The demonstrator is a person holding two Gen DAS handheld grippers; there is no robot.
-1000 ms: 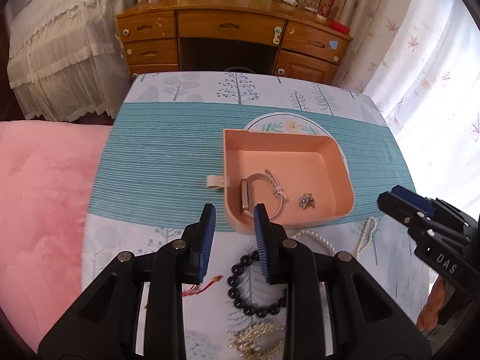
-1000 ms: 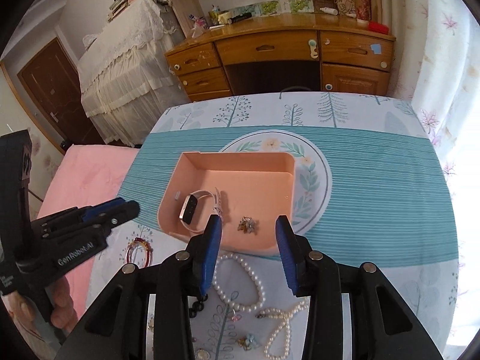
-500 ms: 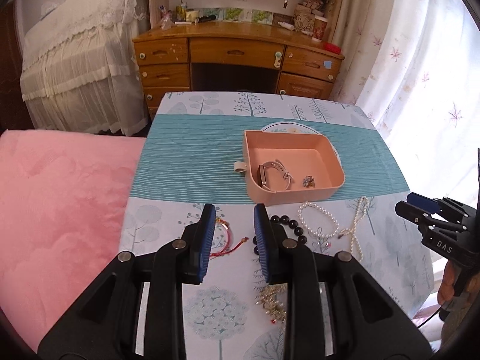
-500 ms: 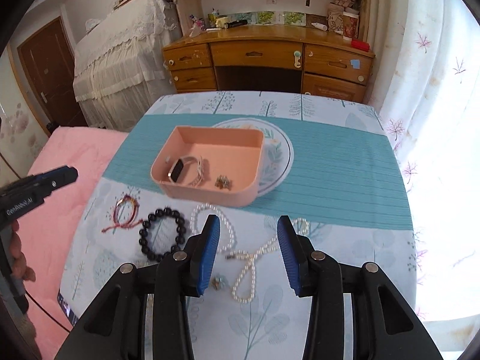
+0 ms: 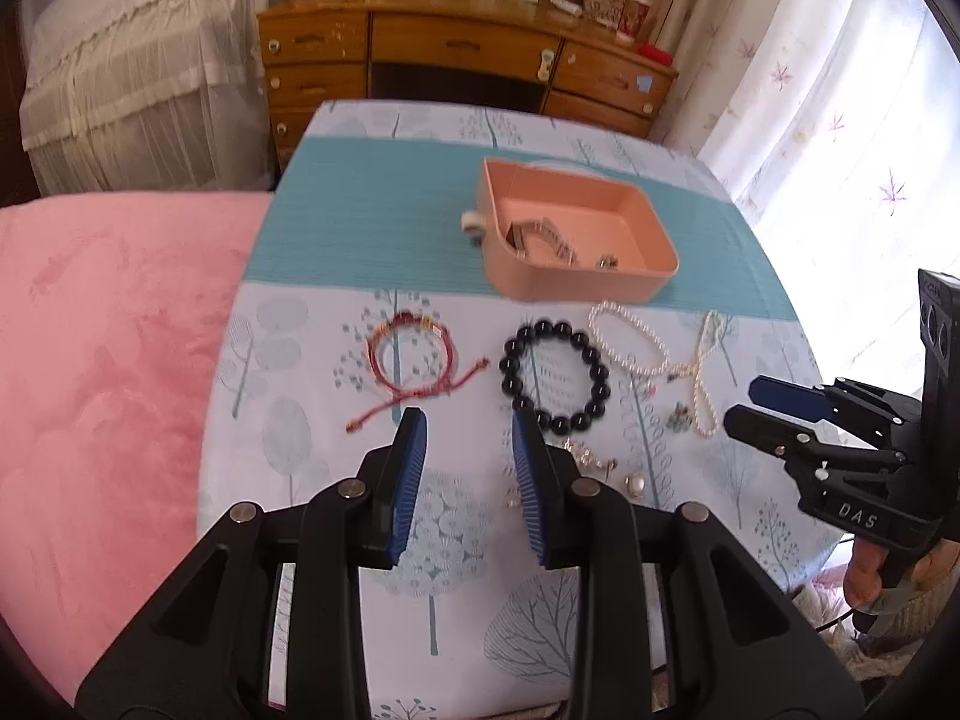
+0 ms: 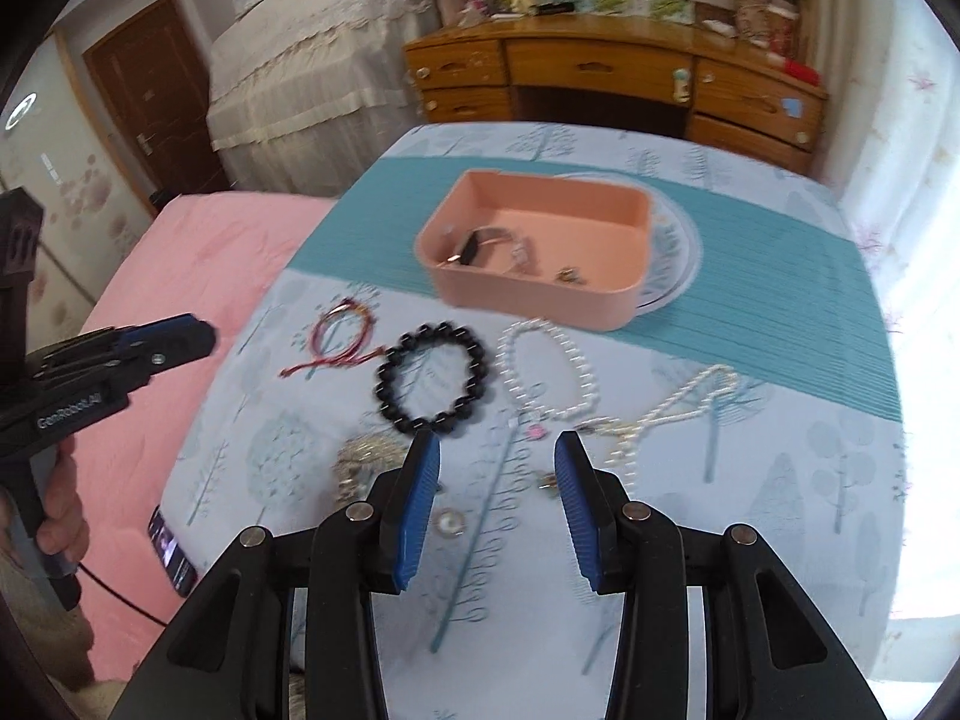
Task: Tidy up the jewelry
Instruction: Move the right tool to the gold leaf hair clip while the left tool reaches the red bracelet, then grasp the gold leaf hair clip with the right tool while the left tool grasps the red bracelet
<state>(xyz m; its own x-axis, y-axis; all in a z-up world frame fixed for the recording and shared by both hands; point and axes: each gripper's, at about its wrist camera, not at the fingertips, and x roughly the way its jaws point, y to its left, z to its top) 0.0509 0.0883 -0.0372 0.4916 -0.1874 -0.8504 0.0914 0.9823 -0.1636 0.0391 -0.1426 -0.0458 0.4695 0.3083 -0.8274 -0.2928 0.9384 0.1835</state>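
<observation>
At the bottom of the left wrist view, the left gripper (image 5: 468, 450) stands released, its blue pads parted over bare tablecloth (image 5: 300, 444) and holding nothing. Just above its tips, at frame centre, lie the red cord bracelet (image 5: 411, 354), whose loose tail trails toward the lower left, and the black bead bracelet (image 5: 555, 372), a flat ring just above and right of the right pad. Small gold-toned pieces (image 5: 591, 459) beside that pad are partly hidden by it and too blurred to name.

In the right wrist view the right gripper (image 6: 497, 468) is likewise parted and empty, low in the frame. The black bead bracelet (image 6: 432, 378) sits just above its left pad; the pearl bracelet (image 6: 549, 369) lies upper centre, and the pearl strand (image 6: 672, 405), long axis running lower left to upper right, lies above the right pad.

Farther up, the pink tray (image 6: 618, 303) rests on the teal stripe, with a watch (image 6: 471, 249) and a small trinket (image 6: 570, 276) inside, both smeared by motion blur. A wooden desk (image 6: 600, 66) lines the top.
</observation>
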